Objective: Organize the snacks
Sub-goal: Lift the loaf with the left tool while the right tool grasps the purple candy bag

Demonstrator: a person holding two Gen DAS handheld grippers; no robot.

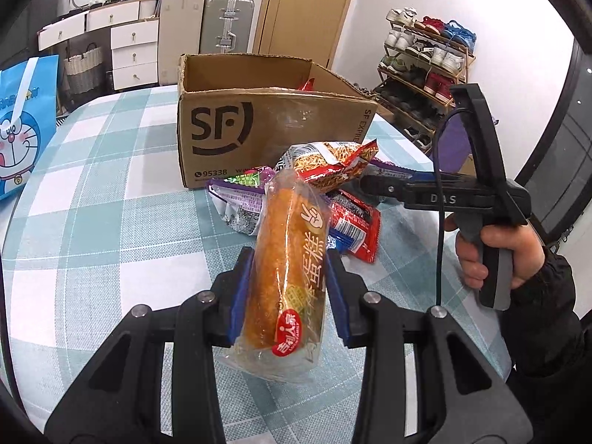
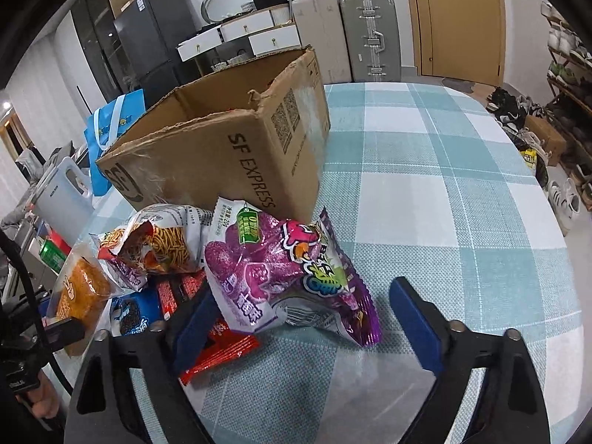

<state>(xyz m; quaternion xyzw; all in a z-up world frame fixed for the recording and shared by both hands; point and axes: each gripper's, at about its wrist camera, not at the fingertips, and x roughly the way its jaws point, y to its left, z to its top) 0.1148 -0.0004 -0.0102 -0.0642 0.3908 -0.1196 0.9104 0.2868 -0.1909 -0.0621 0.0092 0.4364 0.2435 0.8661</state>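
Here, progress: early by my reckoning; most snacks lie heaped on the checked table (image 2: pixel 462 199), outside the box.
Left gripper (image 1: pixel 288 288): my jaws are clamped on a wrapped cake roll (image 1: pixel 285 259), lifted clear of the cloth.
Right gripper (image 2: pixel 299 318): my jaws stand apart around a purple candy bag (image 2: pixel 281 270), pads not pressing it.
Cardboard box (image 2: pixel 222 148): open-topped, just behind the pile; one red wrapper peeks inside, the rest hidden.
Left to do: noodle snack bag (image 2: pixel 166 244), red packets, cookie pack.
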